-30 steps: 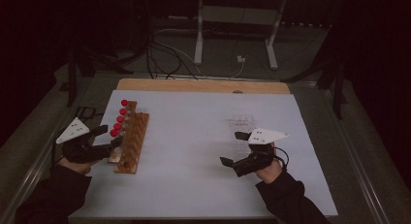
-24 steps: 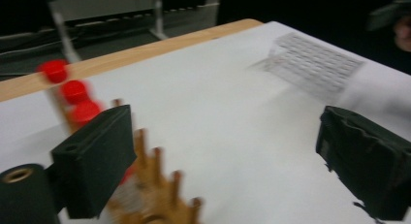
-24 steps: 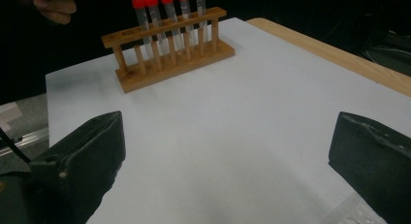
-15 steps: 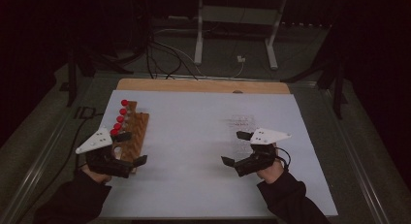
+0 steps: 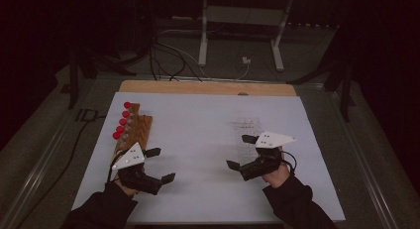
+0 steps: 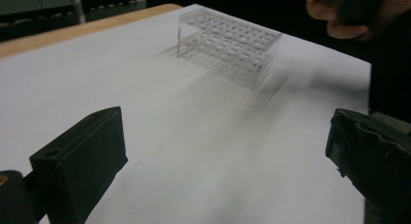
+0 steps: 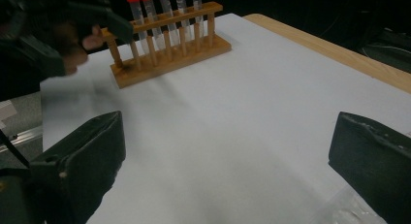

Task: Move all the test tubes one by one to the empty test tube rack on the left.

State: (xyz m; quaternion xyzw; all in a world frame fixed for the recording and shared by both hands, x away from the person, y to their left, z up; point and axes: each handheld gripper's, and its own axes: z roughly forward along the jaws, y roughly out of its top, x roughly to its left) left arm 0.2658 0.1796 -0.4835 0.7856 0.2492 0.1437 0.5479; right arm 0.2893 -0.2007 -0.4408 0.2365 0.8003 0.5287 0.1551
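Jaws of my left gripper (image 5: pixel 161 165) had just spread wide with nothing between them, beside the wooden rack (image 5: pixel 133 132) of red-capped tubes (image 5: pixel 122 121) (upright, row running away from me). Right gripper (image 5: pixel 241 151) gaped empty.

Open white table sheet (image 5: pixel 198 140) between wooden rack (image 5: pixel 136 132) and clear plastic rack (image 5: pixel 247 127): wide free lane. Wooden rack with red-capped tubes (image 5: pixel 121 122) upright blocks far-left edge. Left gripper (image 5: pixel 157 165) just beside wooden rack's near end, right gripper (image 5: pixel 241 152) well apart. Sheet past wooden rack toward far edge bare.
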